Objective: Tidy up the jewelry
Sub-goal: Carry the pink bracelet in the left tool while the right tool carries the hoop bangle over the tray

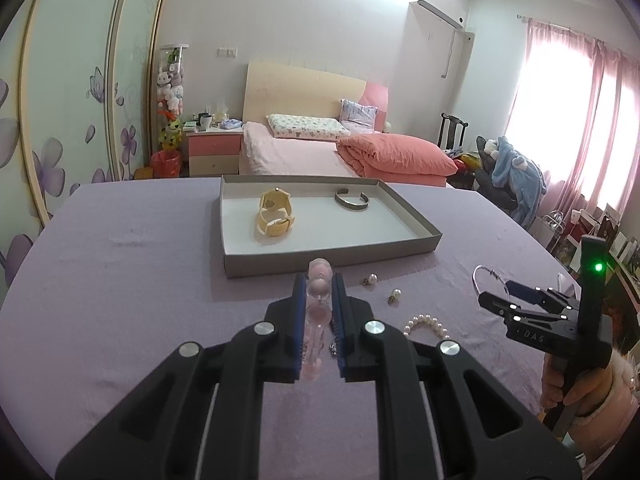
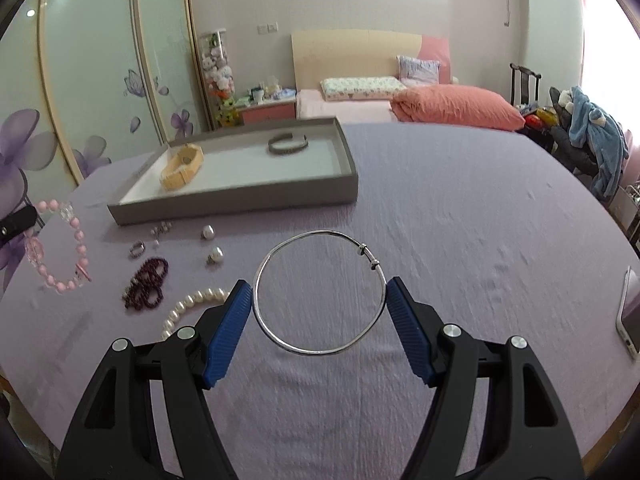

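Lilac cloth covers the tabletop [image 2: 460, 208], with a bedroom behind it: pink bed [image 1: 304, 152], flowered wardrobe doors, pink curtains.

Left tongs [image 1: 320, 300] are nearly pressed together, pinching a pink bead bracelet [image 1: 319, 308] edge-on between the blue pads. From the right wrist view the same bracelet [image 2: 60, 248] dangles off the tips in a loop, its lower beads low over the cloth; can't tell if they touch it.

Right tongs [image 2: 319, 300] are spread fairly wide, holding a thin silver bangle [image 2: 320, 292] across its width, one pad on each side of the ring. It sits roughly flat, clasp beads at the far right.

Grey tray [image 1: 332, 258] with a white floor sits further back on the tabletop. Inside it are a cream-yellow watch [image 1: 275, 212] on the left and a silver cuff [image 1: 352, 200] toward the far right, well apart.

Loose on the cloth between tray and tongs: two pearl earrings [image 2: 212, 244], a small ring [image 2: 137, 249], a dark red bead bracelet [image 2: 147, 282], and a white pearl bracelet [image 2: 192, 304] just beside the right tongs' left finger. A phone [image 2: 630, 312] lies at the right edge.
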